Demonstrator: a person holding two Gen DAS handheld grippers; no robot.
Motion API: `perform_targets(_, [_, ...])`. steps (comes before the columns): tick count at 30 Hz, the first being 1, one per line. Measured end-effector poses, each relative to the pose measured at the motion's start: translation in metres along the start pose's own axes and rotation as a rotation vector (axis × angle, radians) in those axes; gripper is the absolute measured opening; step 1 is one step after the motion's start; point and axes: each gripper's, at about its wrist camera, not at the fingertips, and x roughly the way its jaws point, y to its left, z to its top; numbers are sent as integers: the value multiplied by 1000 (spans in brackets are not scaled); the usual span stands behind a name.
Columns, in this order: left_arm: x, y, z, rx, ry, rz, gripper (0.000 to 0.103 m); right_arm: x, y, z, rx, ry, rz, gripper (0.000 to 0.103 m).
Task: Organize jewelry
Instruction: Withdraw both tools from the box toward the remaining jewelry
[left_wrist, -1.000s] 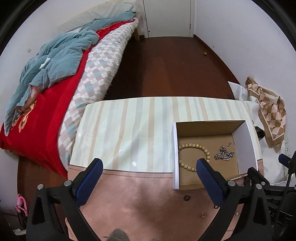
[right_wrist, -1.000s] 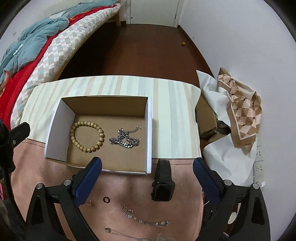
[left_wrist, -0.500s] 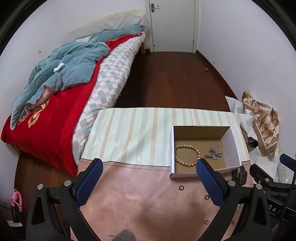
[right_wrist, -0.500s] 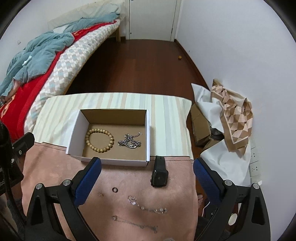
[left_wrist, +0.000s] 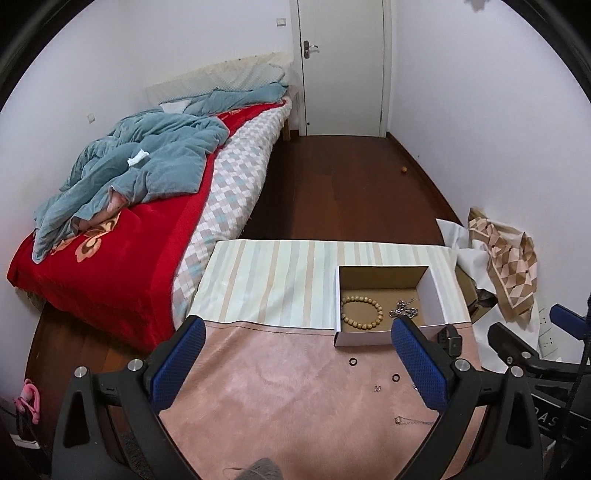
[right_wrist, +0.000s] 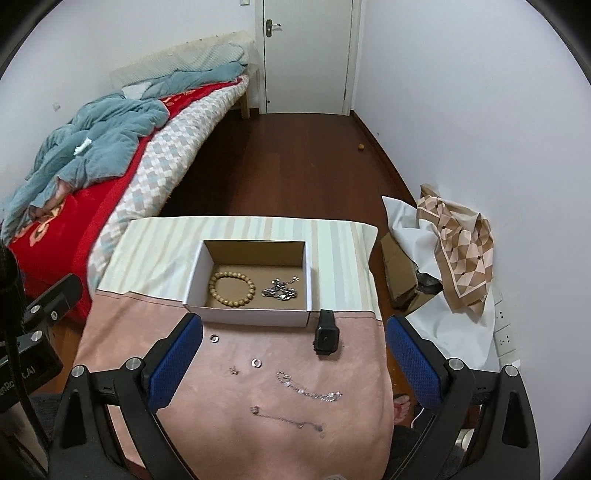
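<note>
An open cardboard box (right_wrist: 255, 317) (left_wrist: 434, 288) stands on the table and holds a wooden bead bracelet (right_wrist: 232, 289) (left_wrist: 361, 312) and a silver chain bracelet (right_wrist: 280, 290) (left_wrist: 404, 310). In front of it on the pink cloth (right_wrist: 207, 424) lie a black smartwatch (right_wrist: 326, 334) (left_wrist: 451, 338), two small rings (right_wrist: 214, 337) (right_wrist: 255, 363), an earring (right_wrist: 233, 370) and two thin chains (right_wrist: 308, 391) (right_wrist: 286, 419). My right gripper (right_wrist: 293, 362) is open and empty above the cloth. My left gripper (left_wrist: 299, 363) is open and empty, left of the box.
A striped cloth (left_wrist: 273, 280) covers the table's far half. A bed (left_wrist: 122, 229) with a red cover and teal blanket stands to the left. Patterned fabric and white paper (right_wrist: 458, 243) lie by the right wall. A white door (right_wrist: 306, 55) is at the back.
Both grippers have pulled back and risen from the box, so more of the room, the pink cloth and the loose jewelry is in view. Both stay open and empty.
</note>
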Motion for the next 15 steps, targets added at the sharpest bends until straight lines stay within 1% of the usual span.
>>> perform_targets(4, [-5,1,-3,-8,-5,5,103,-6,-2,-4,26,2,16,100])
perform_targets(8, [4,1,-10,-16,10,27,103,0,-15,-13,73,28,31,101])
perform_targets(11, [21,-1,-21,-14,43,52,103,20,-31,-26,111,86,22,101])
perform_targets(15, [48,-6,-47,7,105,113,103,62,-62,-64,190,221,27,100])
